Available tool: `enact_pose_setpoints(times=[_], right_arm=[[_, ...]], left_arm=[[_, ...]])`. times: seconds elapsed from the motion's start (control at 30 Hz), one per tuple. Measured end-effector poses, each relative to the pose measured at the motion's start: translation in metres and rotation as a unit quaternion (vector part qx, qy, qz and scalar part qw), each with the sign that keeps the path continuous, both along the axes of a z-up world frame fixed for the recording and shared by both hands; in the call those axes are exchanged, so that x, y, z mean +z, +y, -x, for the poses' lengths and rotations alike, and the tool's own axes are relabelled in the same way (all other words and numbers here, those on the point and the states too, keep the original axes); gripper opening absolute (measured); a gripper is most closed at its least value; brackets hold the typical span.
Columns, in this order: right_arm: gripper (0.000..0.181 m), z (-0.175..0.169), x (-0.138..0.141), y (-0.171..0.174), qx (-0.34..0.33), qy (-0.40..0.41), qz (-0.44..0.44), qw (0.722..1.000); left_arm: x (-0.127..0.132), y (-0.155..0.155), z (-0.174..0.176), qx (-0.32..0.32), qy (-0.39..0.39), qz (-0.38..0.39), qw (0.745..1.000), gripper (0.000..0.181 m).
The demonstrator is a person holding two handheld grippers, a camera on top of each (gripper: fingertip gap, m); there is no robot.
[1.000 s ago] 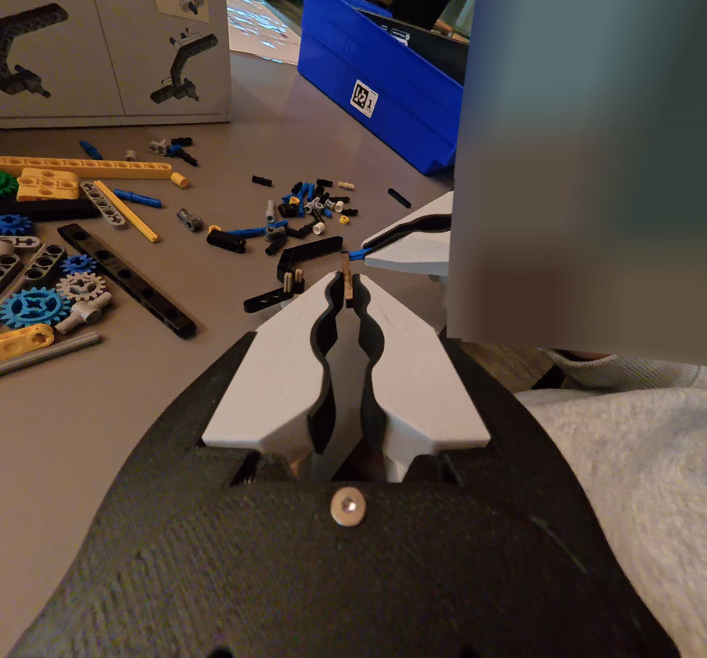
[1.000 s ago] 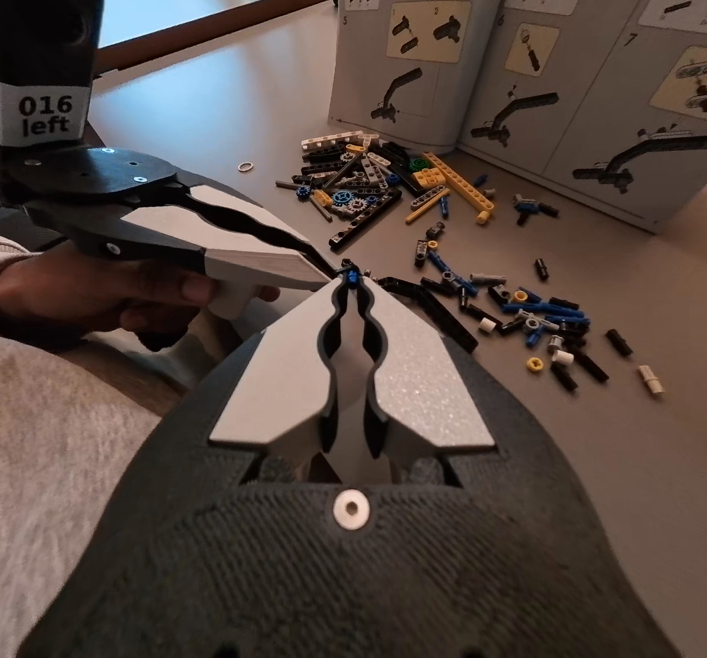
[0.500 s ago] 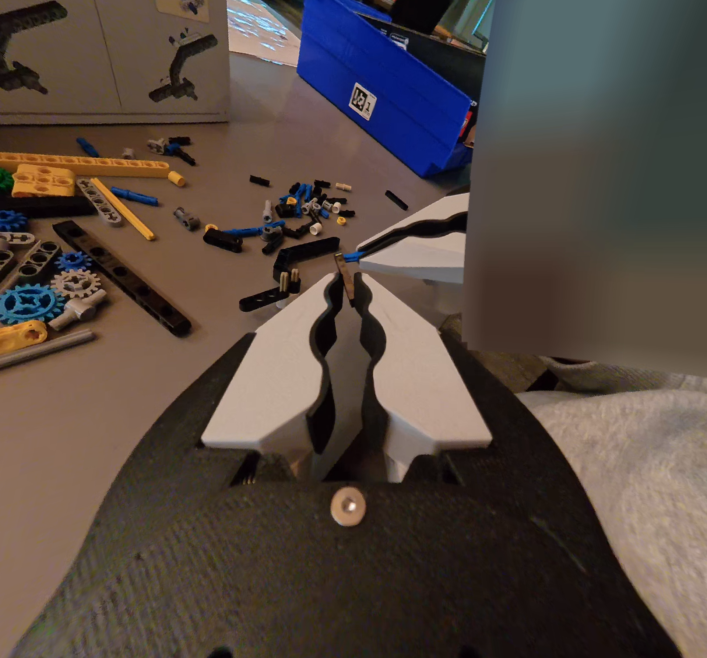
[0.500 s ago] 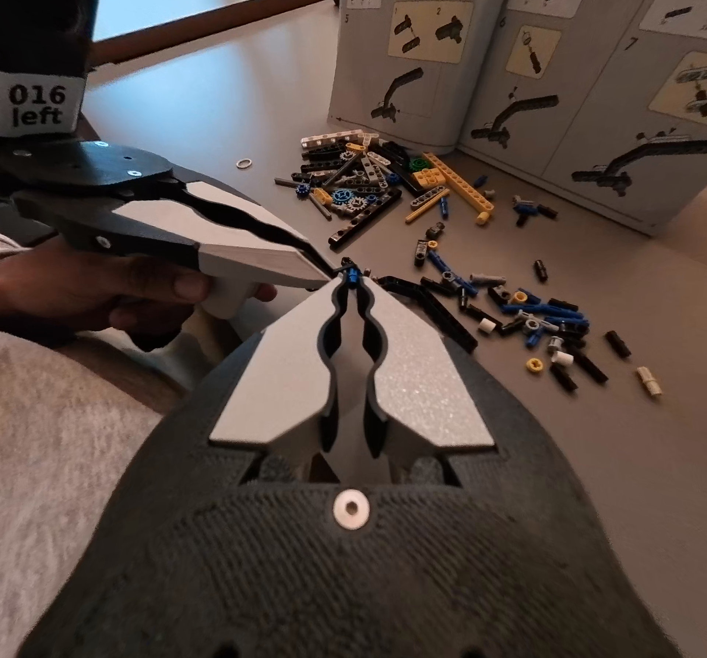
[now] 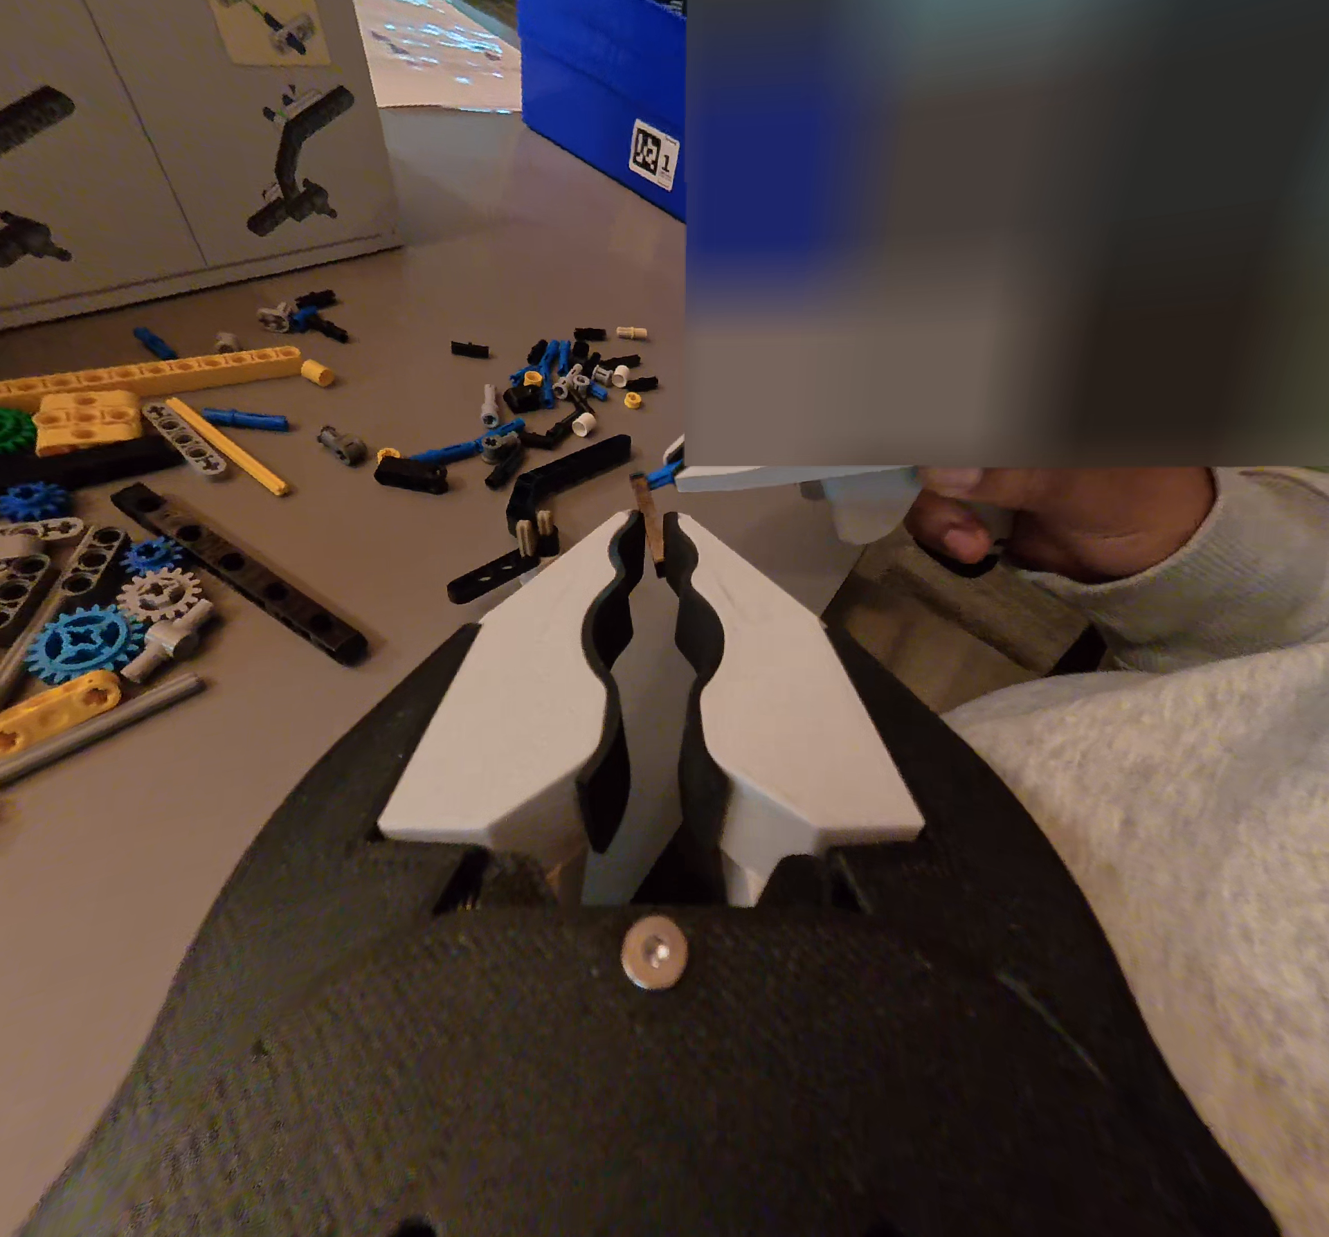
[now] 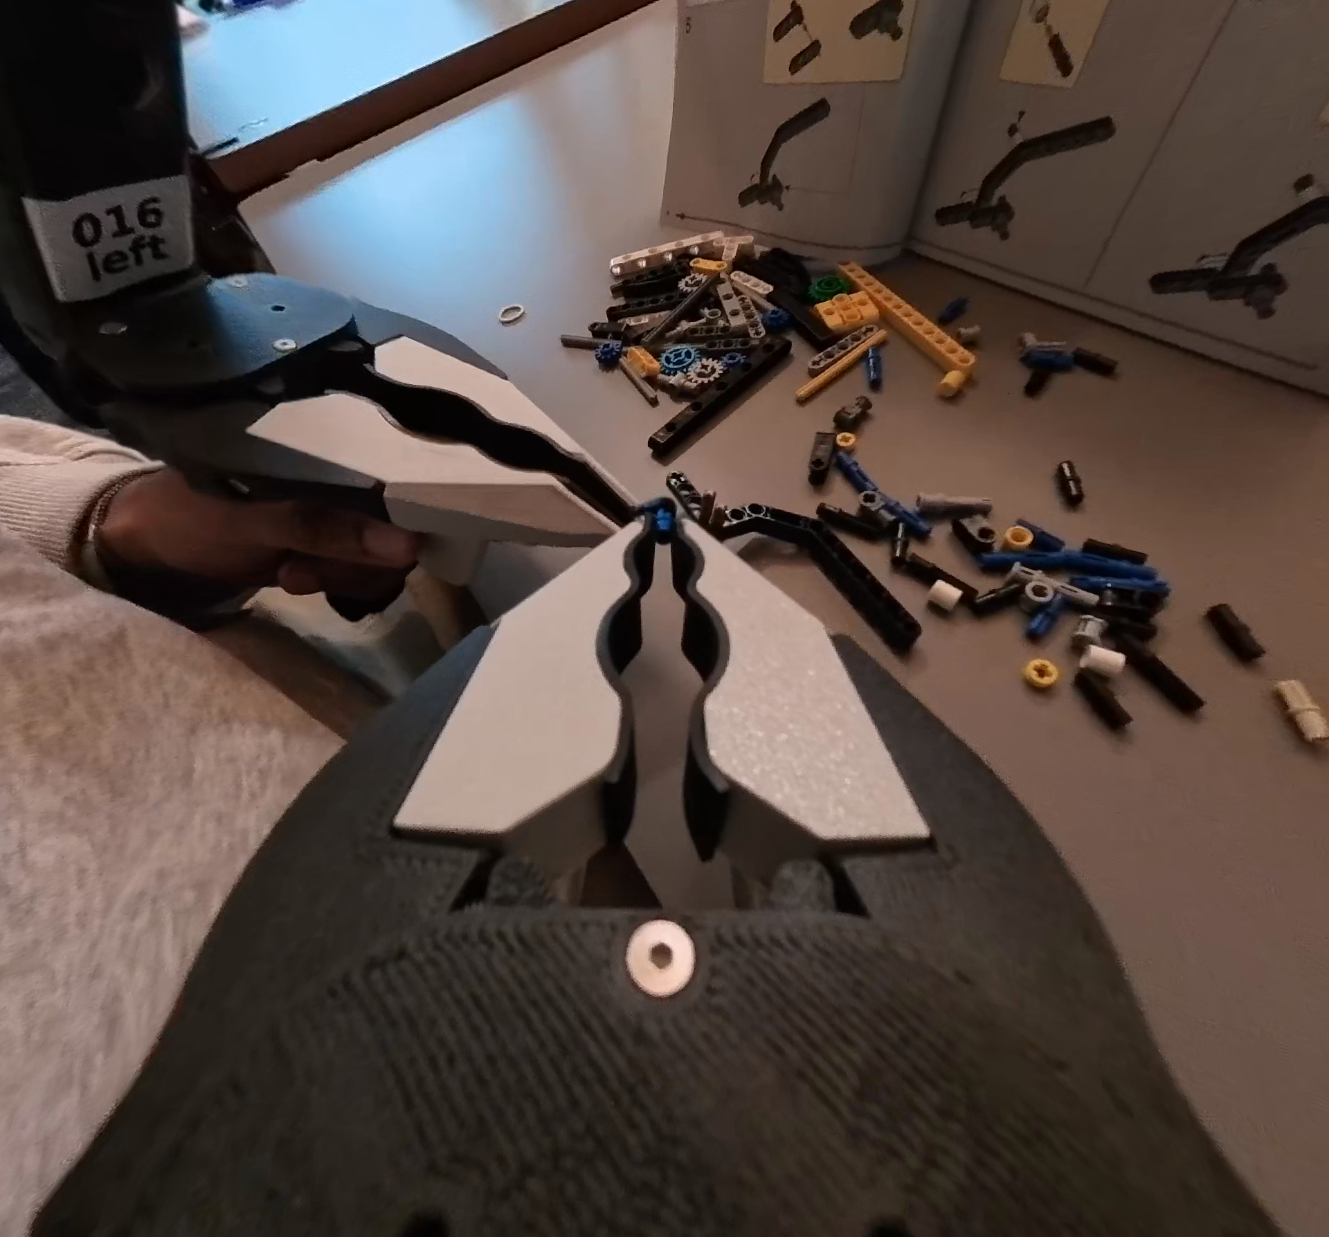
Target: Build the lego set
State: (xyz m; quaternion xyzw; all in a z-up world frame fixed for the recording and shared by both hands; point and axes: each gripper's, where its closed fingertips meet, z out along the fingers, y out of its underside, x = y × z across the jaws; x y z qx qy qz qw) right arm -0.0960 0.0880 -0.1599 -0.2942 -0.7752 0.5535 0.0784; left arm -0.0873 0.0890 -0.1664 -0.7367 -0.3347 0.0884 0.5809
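Grippers meeting tip to tip above table edge | left gripper [image 5: 651,519] pinching thin dark flat piece [image 5: 646,512] upright | right gripper [image 6: 661,528] clamped on small blue pin [image 6: 660,518] | grey table [image 5: 216,915] bare at 7 o'clock | loose plastic beams, gears [image 5: 83,641] at 9 o'clock | blue bin [image 5: 597,59] at 12

Matt, finely ribbed black printed plastic on the left gripper [image 5: 651,533] body, smooth pale grey plastic on its fingers [image 5: 532,685], a shiny metal screw [image 5: 653,951] at the middle. Glossy hard plastic across the loose lego pieces [image 6: 762,347]. Smooth, faintly sheened grey table [image 6: 460,195]. Matt paper instruction sheets [image 6: 798,88]. Fuzzy cream knit sleeve [image 5: 1179,807]
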Motion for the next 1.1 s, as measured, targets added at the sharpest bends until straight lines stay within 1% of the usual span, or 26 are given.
enact_pose_setpoints(times=[0.27,0.43,0.5,0.6,0.7,0.8,0.87,1.0,1.1], right_arm=[[0.002,-0.001,-0.004,0.001,0.007,0.003,-0.018,1.000],[0.002,0.000,-0.005,0.000,0.010,-0.003,-0.016,1.000],[0.002,0.001,-0.004,0.000,0.008,0.001,-0.012,1.000],[0.003,0.001,0.001,-0.003,0.010,0.003,0.003,1.000],[0.004,0.001,0.003,-0.004,0.009,0.020,-0.009,1.000],[0.016,-0.001,0.009,-0.007,0.014,0.028,0.005,0.999],[0.010,-0.001,0.012,-0.007,0.017,0.023,0.019,0.999],[0.009,-0.001,0.017,-0.005,0.019,0.015,0.044,0.999],[0.008,0.006,0.016,0.004,0.004,0.023,0.031,0.999]], left_arm=[[-0.004,0.004,-0.003,-0.011,0.004,0.014,1.000,0.006],[-0.005,0.003,-0.002,-0.011,-0.002,0.009,1.000,0.005],[-0.004,0.001,0.000,-0.003,-0.022,-0.008,1.000,0.004],[0.001,-0.003,0.004,0.001,-0.056,-0.058,0.997,0.002],[0.004,-0.004,0.004,0.003,-0.075,-0.087,0.993,0.002],[0.009,-0.004,0.005,0.000,-0.093,-0.124,0.988,0.003],[0.013,-0.005,0.005,-0.005,-0.110,-0.154,0.982,0.003],[0.014,-0.006,0.006,-0.004,-0.116,-0.166,0.979,0.002],[0.013,-0.013,0.011,0.011,-0.102,-0.151,0.983,0.002]])
